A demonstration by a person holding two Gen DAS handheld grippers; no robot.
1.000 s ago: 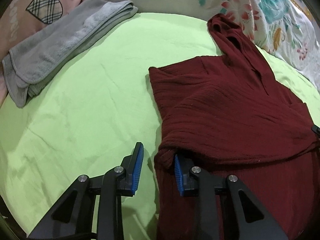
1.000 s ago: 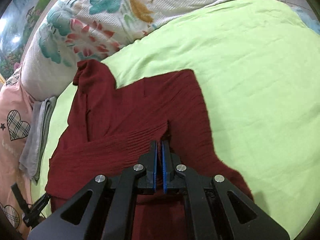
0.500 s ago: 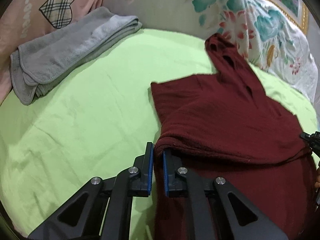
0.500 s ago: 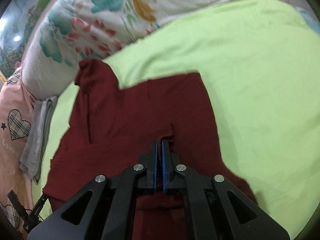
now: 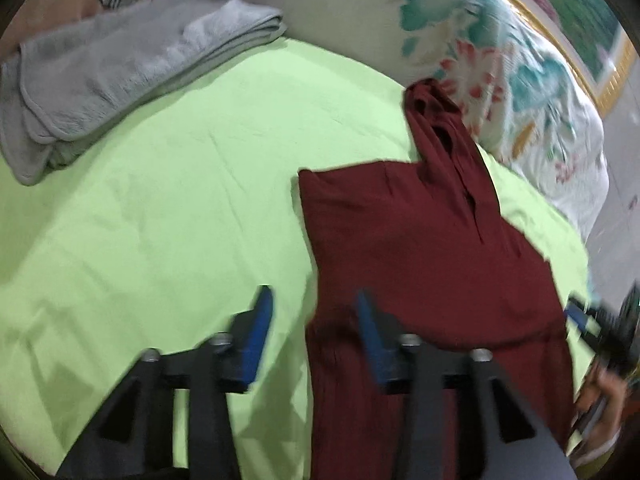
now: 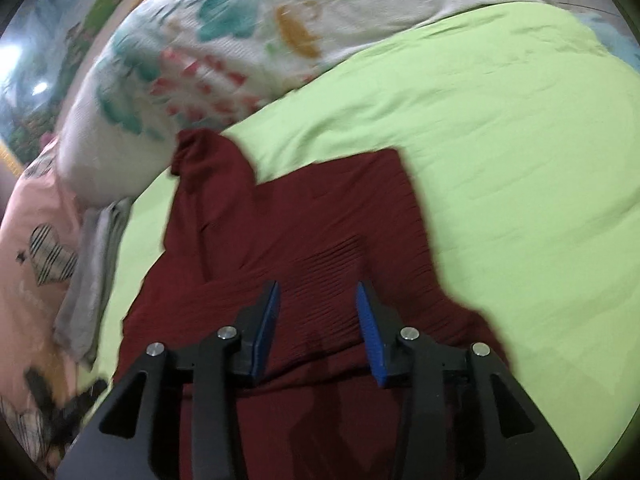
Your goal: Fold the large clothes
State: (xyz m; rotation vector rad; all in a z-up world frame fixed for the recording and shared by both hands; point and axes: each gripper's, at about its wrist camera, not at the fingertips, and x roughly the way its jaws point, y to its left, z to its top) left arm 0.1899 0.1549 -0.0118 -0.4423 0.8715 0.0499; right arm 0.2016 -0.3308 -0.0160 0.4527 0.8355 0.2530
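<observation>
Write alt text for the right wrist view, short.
Right gripper hovers with jaws opening, nothing between them, over a dark red garment lying partly folded on a lime green sheet. A floral quilt lies beyond, a folded grey towel at left.

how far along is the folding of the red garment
Done: the lower part of the dark red garment looks folded up over itself, its folded edge lying flat on the green sheet. In hand: nothing; the left gripper and right gripper are both opening, with no cloth pinched between their fingers. Left: one narrow part still sticks out toward the floral pillow, and further folds seem needed.
</observation>
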